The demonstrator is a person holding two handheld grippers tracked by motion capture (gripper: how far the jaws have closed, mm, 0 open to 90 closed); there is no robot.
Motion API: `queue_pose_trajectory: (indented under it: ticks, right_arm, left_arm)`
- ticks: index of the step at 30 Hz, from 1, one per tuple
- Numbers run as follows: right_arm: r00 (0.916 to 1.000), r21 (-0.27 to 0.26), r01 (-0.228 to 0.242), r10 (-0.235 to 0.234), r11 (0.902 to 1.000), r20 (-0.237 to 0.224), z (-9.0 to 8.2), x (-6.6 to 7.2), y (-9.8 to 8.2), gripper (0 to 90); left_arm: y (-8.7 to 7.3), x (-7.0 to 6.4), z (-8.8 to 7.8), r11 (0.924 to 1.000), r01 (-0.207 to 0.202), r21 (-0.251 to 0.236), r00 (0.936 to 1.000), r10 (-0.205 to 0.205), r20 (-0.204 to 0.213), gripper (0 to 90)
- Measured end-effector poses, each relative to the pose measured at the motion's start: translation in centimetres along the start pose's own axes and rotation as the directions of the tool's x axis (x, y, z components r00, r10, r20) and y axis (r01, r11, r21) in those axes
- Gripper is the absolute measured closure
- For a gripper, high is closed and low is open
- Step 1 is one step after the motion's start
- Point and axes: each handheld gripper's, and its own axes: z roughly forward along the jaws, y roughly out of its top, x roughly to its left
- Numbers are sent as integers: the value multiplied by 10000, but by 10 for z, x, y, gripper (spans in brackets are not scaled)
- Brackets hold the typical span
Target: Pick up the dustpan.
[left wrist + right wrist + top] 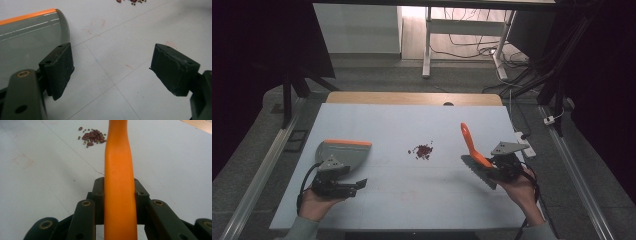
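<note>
A grey dustpan with an orange lip lies flat at the table's left. My left gripper rests just in front of it, open, with bare table between its fingers; in the left gripper view the dustpan lies beside the left jaw of that gripper. A small pile of dark red beans sits mid-table, and the same beans lie ahead in the right gripper view. My right gripper is shut on the orange handle of a brush, handle pointing away, bristles toward the person.
A pale mat covers the table, with a strip of wooden tabletop showing at the back. A white power strip lies on the floor off the right edge. Desk legs and cables stand beyond the table.
</note>
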Motion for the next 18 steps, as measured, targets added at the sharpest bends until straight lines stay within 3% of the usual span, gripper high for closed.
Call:
queue_pose_trajectory:
  ticks: [10,18]
  right_arm:
    - [10000,-45,-85,85,10000,-25,-1,-4,-2,703]
    - [10000,5,-17,17,10000,29,-1,-5,-2,703]
  left_arm:
    - [15,-11,-3,9994,-159,291,9998,164,-152,192]
    - [30,-10,-7,9975,140,686,9984,-101,-562,190]
